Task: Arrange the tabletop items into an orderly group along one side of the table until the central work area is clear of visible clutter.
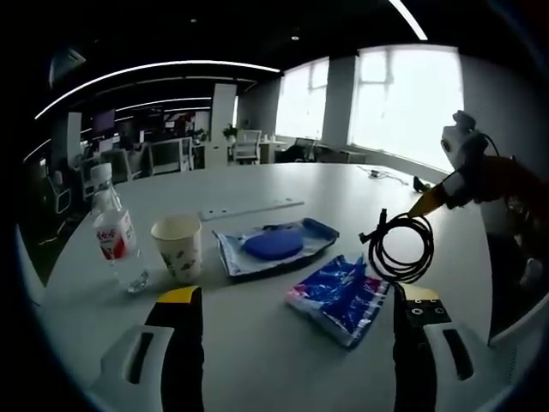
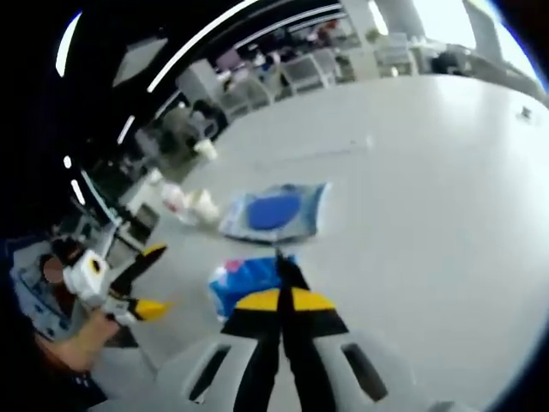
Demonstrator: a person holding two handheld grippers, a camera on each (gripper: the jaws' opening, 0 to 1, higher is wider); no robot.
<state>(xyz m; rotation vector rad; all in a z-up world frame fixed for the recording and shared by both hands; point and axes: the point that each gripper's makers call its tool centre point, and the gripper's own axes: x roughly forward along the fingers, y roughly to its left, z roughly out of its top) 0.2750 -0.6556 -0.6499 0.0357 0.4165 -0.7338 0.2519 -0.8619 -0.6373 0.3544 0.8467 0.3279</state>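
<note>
Meanwhile the right gripper point(image 1: 418, 209) hangs above the table point(image 1: 343, 184), jaws pinched on a coiled black cable point(image 1: 400, 249). Beside the cable lies a blue packet point(image 1: 340, 297); beyond it sit a blue pouch point(image 1: 274, 245), cup point(image 1: 178, 247) and bottle point(image 1: 115, 230). The left gripper point(image 1: 296, 330) stands wide apart, holding nothing.

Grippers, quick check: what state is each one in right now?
Left gripper: open, holding nothing.
Right gripper: jaws shut on the coiled black cable, lifted above the table.
</note>
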